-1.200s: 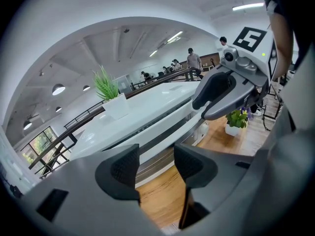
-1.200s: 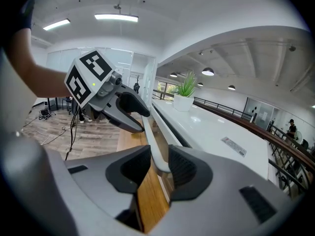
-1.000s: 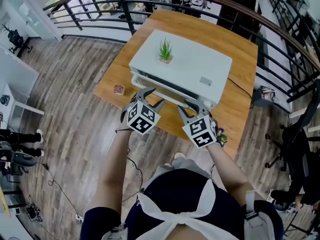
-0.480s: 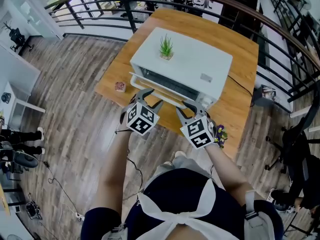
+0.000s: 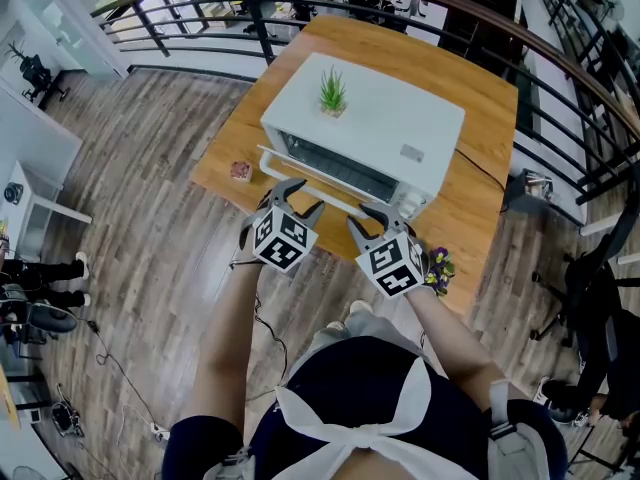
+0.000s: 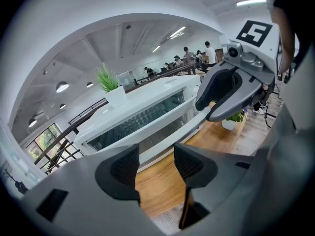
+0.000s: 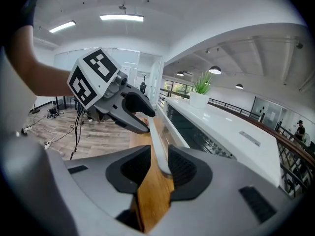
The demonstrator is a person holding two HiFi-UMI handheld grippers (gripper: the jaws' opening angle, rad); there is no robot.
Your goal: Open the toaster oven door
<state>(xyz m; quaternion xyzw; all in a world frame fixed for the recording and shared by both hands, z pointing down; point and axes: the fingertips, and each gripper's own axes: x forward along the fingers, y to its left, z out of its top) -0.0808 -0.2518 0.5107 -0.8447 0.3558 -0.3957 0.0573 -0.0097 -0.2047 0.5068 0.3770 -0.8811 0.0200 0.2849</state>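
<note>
A white toaster oven (image 5: 375,128) stands on a wooden table (image 5: 480,218). Its glass door (image 5: 335,168) is tilted part-way out, with the white handle bar (image 5: 335,196) along its near edge. My right gripper (image 5: 370,215) is open around the right end of the handle (image 7: 156,141), which lies against one pad with a gap on the other side. My left gripper (image 5: 298,196) is open just short of the handle (image 6: 162,136), with only table showing between its fingers (image 6: 123,168).
A small potted plant (image 5: 332,98) sits on top of the oven. A small brown object (image 5: 240,172) lies at the table's left edge and a flower pot (image 5: 440,266) at its near right corner. A cable (image 5: 485,178) runs off to the right. A railing (image 5: 400,8) stands behind.
The oven door has swung further out, showing more glass. My right gripper has drawn back toward me with the handle between its jaws. The left gripper has barely moved.
</note>
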